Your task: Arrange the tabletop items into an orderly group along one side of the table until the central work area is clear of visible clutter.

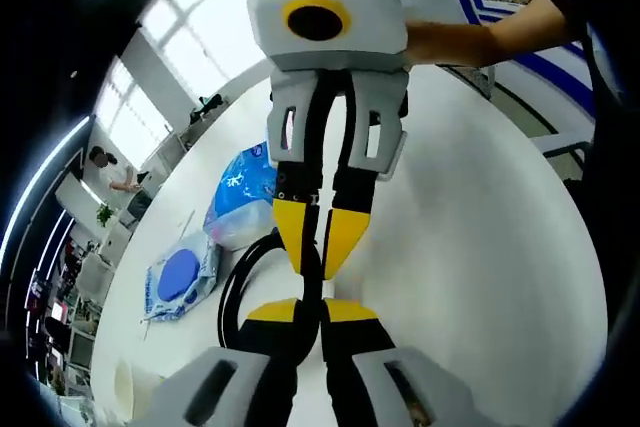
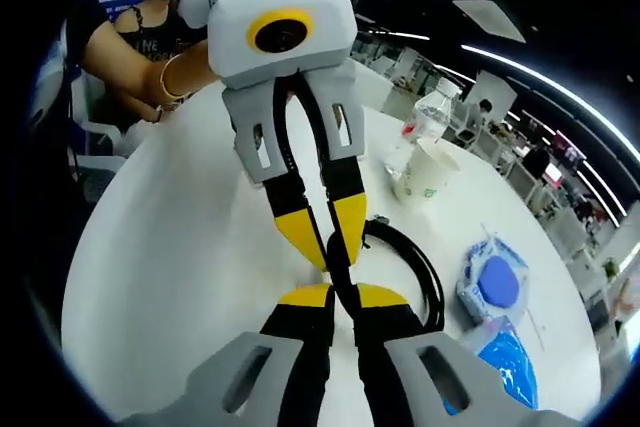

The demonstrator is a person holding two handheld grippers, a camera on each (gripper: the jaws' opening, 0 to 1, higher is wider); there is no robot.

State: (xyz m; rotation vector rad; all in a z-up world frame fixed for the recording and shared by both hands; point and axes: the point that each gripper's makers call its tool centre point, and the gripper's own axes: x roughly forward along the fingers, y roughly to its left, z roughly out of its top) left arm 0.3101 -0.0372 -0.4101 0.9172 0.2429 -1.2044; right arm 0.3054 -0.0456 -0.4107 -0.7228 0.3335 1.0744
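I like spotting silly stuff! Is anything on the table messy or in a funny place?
The black cable lies looped loosely mid-table, right where both grippers meet tip to tip. The paper cup and blue packets sit scattered around it. Nothing looks spilled or broken.

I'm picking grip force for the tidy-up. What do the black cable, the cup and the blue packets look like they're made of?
Black cable: looks like rubber- or plastic-sheathed cord, smooth with a slight sheen, lying in a loop. Cup: probably paper, matte white with green print. Blue packets: thin glossy plastic film, judging by wrinkles and glare; their contents can't be told.
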